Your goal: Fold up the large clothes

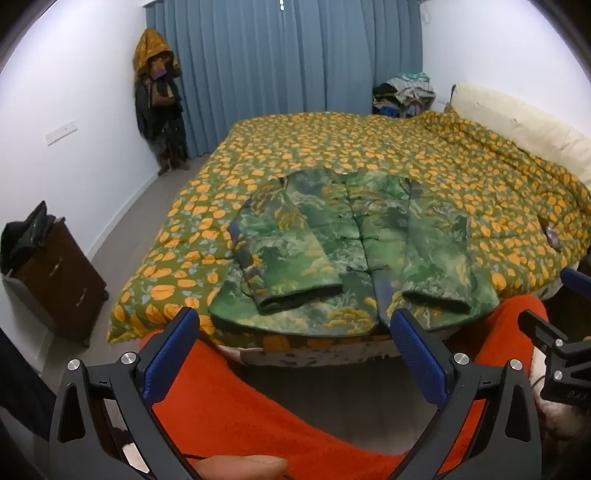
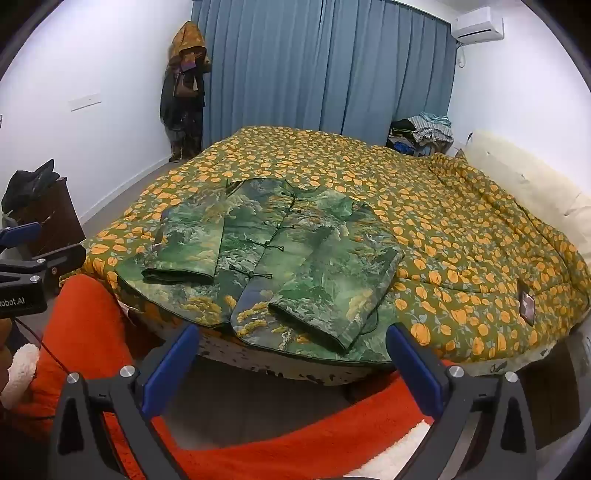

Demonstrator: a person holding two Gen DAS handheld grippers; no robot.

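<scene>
So here's the setup: the green printed jacket (image 1: 351,251) is lying flat on the bed (image 1: 480,192), right at the near edge, front side up with the knot buttons running down the middle. Both sleeves are already folded in over the front, cuffs pointing toward me. The hem hangs a little over the mattress edge. Under it is the olive quilt with orange fruit all over it.

My left gripper (image 1: 295,347) is hovering just short of the hem, tilted downward, jaws spread as wide as they go and nothing between the blue pads. It lines up roughly with the jacket's lower middle. My right gripper (image 2: 293,352) is doing the same thing, wide open and empty, sitting just in front of the hem corner under the right-hand sleeve cuff. Neither one touches the fabric.

My legs in fuzzy orange pants (image 1: 258,406) show below both grippers. Off to the left there's a dark wooden nightstand (image 1: 59,280) with black clothing dumped on it, a coat rack (image 1: 159,99) loaded with stuff in the corner, blue curtains (image 1: 288,74) behind the bed, and a pile of clothes (image 1: 404,92) at the far side by the cream headboard (image 1: 517,125). An air conditioner (image 2: 478,24) is up on the wall.
</scene>
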